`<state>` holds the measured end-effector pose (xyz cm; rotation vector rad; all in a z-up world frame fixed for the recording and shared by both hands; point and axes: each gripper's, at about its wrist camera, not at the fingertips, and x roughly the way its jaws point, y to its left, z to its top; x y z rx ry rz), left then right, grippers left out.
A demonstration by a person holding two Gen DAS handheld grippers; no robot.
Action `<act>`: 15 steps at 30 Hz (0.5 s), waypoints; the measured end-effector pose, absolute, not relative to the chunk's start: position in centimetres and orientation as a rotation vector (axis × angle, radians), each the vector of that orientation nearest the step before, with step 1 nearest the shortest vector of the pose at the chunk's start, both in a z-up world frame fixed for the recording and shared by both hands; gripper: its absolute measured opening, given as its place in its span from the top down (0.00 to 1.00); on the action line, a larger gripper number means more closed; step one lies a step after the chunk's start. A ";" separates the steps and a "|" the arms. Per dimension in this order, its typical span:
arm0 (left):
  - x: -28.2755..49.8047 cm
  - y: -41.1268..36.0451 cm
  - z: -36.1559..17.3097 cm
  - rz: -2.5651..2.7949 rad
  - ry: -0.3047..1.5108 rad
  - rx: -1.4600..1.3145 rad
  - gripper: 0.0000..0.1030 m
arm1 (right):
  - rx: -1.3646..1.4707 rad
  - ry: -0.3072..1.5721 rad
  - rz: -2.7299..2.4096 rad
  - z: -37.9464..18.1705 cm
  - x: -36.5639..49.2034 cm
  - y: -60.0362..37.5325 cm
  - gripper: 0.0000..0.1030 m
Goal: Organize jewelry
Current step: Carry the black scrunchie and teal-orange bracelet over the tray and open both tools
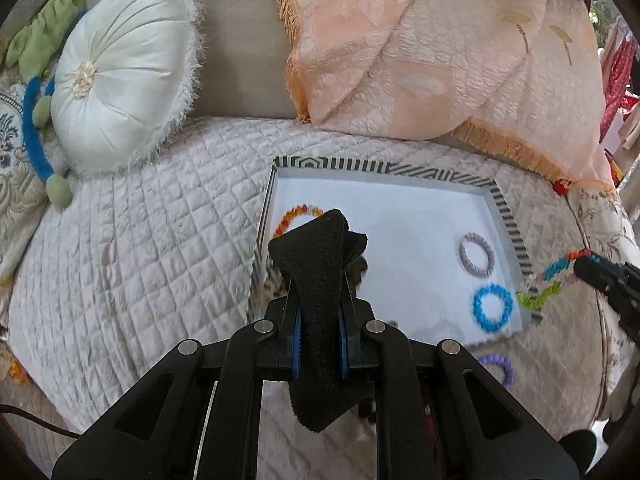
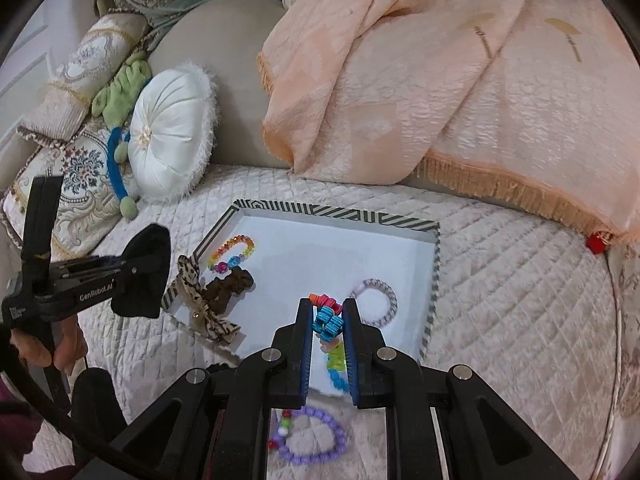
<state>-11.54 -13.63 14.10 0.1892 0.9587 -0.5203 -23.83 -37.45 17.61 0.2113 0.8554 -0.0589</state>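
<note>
My left gripper (image 1: 320, 280) is shut on a black fuzzy hair band (image 1: 316, 256) that hides its fingertips; it hovers over the left edge of the white tray with a striped rim (image 1: 508, 216). Seen from the right wrist view, that left gripper (image 2: 132, 276) holds the black band (image 2: 142, 272) left of the tray (image 2: 336, 214). My right gripper (image 2: 327, 306) is shut on a multicoloured bead bracelet (image 2: 328, 320) above the tray's near side. In the tray lie an orange bead bracelet (image 2: 236, 250), a grey ring (image 2: 376, 300), a blue ring (image 1: 492, 308), a brown scrunchie (image 2: 232, 284) and a leopard bow (image 2: 196, 296).
A purple bead bracelet (image 2: 316, 436) lies on the quilted cover (image 2: 500, 280) just in front of the tray. Behind stand a round white pillow (image 2: 168, 136), a peach fringed throw (image 2: 440, 80), a green and blue soft toy (image 2: 120, 96) and a patterned cushion (image 2: 72, 184).
</note>
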 end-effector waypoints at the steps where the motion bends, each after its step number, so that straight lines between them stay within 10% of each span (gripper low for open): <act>1: -11.0 -14.1 14.0 -0.520 0.960 0.189 0.88 | 0.210 0.863 -0.055 17.4 -23.2 -37.5 0.87; 15: -3.4 -19.0 10.8 -0.476 1.025 0.154 0.88 | 0.251 0.912 -0.028 13.9 -14.5 -39.2 0.87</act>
